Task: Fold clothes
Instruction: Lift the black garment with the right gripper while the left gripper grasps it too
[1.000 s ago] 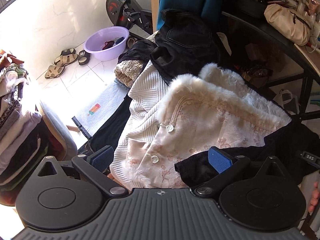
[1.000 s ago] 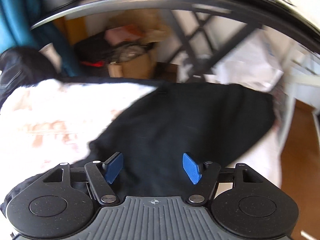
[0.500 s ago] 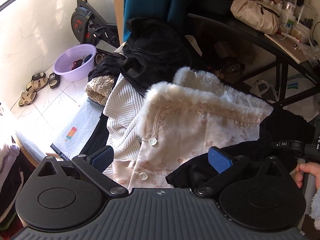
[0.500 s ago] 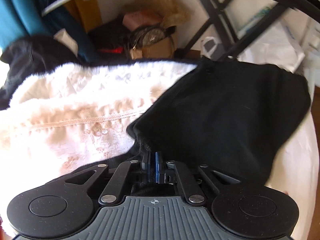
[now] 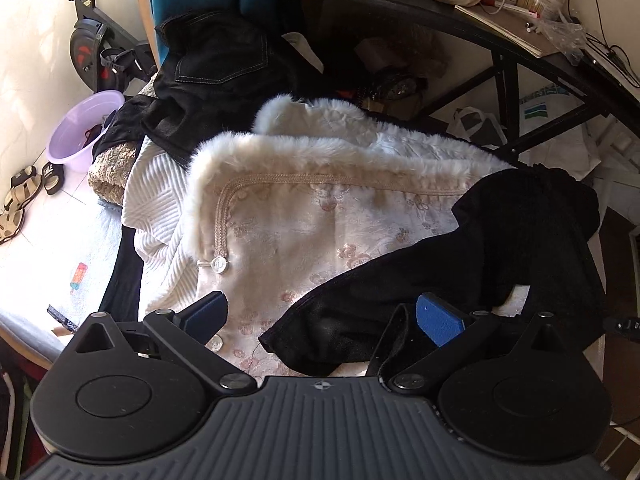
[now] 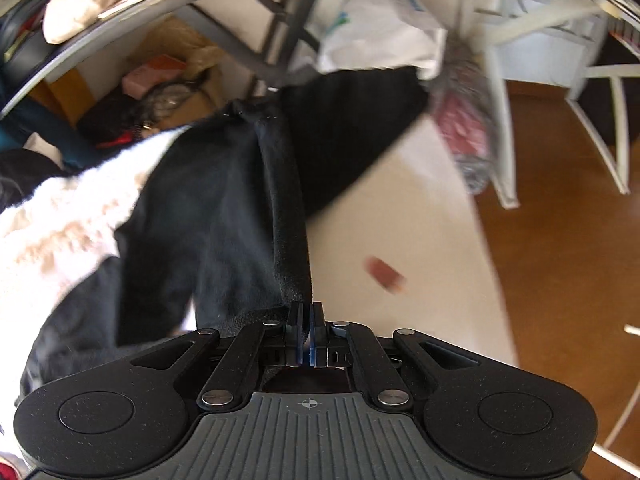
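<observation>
— On the fur-trimmed coat (image 5: 320, 216), at three o'clock, lies the black garment (image 5: 520, 248). Grip?
— My right gripper (image 6: 306, 334) is clenched on its hem; my left gripper (image 5: 320, 316) is released. It's soft and limp; I'd take the opposite edge.

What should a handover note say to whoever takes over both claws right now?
Right claw: shut on an edge of the black garment, pulling it taut.
Left claw: open, empty, hovering over the garment's near hem.
Black garment lies partly on the fur-trimmed cream jacket, in a pile of unfolded clothes.
Done: one edge gripped.
Left: grip a second edge, spread it flat, fold.
</observation>
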`<control>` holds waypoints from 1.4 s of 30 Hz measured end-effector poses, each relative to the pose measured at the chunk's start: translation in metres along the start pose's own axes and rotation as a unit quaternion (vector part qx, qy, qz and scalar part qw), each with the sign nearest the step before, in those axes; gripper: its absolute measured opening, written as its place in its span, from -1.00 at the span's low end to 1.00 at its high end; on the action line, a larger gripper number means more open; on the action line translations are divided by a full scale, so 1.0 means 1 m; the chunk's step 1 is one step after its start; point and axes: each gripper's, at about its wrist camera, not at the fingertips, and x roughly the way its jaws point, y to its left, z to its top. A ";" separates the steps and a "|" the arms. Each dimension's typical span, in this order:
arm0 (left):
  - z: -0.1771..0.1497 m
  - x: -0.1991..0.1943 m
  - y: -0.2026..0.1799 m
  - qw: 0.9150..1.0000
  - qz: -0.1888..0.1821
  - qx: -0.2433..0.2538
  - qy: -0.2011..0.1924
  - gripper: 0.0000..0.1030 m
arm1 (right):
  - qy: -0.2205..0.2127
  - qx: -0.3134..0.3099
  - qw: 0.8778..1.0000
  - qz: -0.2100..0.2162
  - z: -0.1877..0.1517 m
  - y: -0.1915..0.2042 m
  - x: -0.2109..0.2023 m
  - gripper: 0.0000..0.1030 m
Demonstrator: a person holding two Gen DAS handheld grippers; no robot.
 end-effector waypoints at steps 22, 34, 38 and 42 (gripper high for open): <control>0.009 -0.005 -0.084 0.991 -0.043 0.122 -0.024 0.99 | 0.035 0.091 0.980 0.172 0.011 -0.030 -0.017 -0.96; -0.020 0.021 -0.169 0.962 -0.089 0.256 -0.016 1.00 | 0.016 -0.022 0.971 0.238 0.074 0.044 -0.031 -0.96; -0.024 0.023 -0.162 0.966 -0.079 0.245 -0.012 0.99 | 0.047 -0.039 0.987 0.147 0.074 0.044 -0.010 -0.92; -0.023 0.024 -0.142 0.974 -0.049 0.221 -0.003 0.99 | 0.103 0.016 0.992 0.070 0.071 0.020 0.021 -0.55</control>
